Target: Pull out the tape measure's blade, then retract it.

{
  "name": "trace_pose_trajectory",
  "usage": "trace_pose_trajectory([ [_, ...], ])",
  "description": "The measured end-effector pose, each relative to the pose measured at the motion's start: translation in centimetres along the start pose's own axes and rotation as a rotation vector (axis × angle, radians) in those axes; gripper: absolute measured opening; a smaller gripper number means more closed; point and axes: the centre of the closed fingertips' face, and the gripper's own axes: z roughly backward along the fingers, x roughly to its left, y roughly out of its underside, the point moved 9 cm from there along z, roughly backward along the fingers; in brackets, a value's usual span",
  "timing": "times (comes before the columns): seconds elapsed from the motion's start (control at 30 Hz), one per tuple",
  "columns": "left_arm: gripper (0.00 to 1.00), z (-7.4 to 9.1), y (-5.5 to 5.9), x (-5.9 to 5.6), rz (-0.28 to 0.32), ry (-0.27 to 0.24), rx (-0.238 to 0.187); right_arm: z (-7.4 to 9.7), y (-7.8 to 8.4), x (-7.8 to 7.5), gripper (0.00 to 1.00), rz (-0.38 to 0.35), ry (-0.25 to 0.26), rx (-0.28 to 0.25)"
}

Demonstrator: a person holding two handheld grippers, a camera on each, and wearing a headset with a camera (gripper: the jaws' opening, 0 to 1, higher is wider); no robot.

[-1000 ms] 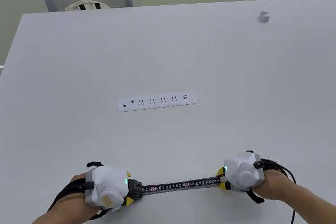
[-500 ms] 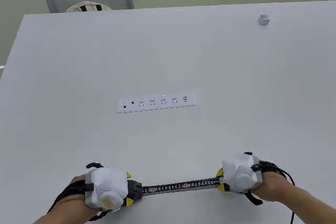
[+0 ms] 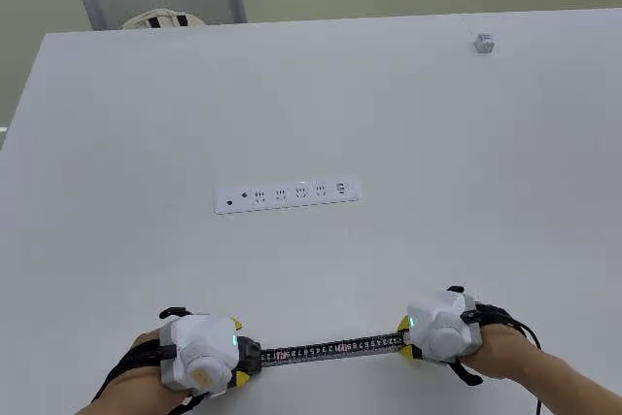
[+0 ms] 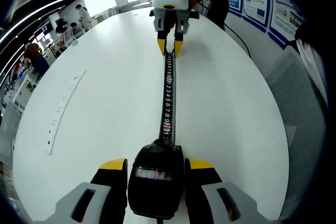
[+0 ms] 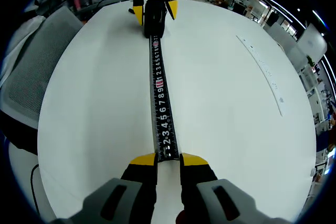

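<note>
Head view: blade (image 3: 330, 348) stretches left to right along the near edge of the bench (image 3: 292, 94), from left gripper (image 3: 243, 352) to right gripper (image 3: 402, 337). Left gripper view: fingers (image 4: 112, 166) clamp the black case (image 4: 156, 179), blade running straight ahead. Right gripper view: fingers (image 5: 142, 161) pinch the blade's tip.

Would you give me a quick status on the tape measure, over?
Status: left gripper shut on tape measure case, right gripper shut on blade at its tip. Blade extended between them. Nearby power strip well clear.
</note>
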Motion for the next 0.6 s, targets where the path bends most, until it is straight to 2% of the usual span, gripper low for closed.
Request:
trace_pose_trajectory([
  [0.07, 0.43, -0.03, 0.01, -0.03, 0.006, -0.004, 0.002, 0.08, -0.06, 0.06, 0.17, 0.000, 0.002, 0.001],
  [0.1, 0.43, 0.13, -0.04, -0.09, 0.033, -0.016, 0.000, 0.14, -0.13, -0.02, 0.17, -0.021, 0.011, 0.006],
  [0.3, 0.45, 0.18, 0.11, -0.09, 0.050, -0.030, 0.001, 0.02, -0.04, -0.13, 0.19, -0.036, 0.016, 0.009],
  [0.43, 0.45, 0.53, 0.28, 0.00, 0.129, -0.067, -0.014, 0.01, 0.00, -0.12, 0.20, -0.060, 0.030, 0.014],
  [0.47, 0.45, 0.70, 0.50, -0.07, 0.154, -0.084, -0.019, 0.08, 0.03, -0.16, 0.21, -0.101, 0.044, 0.010],
  [0.6, 0.46, 0.77, 0.67, -0.43, 0.192, -0.093, -0.025, -0.01, 0.10, -0.09, 0.22, -0.133, 0.047, 0.000],
])
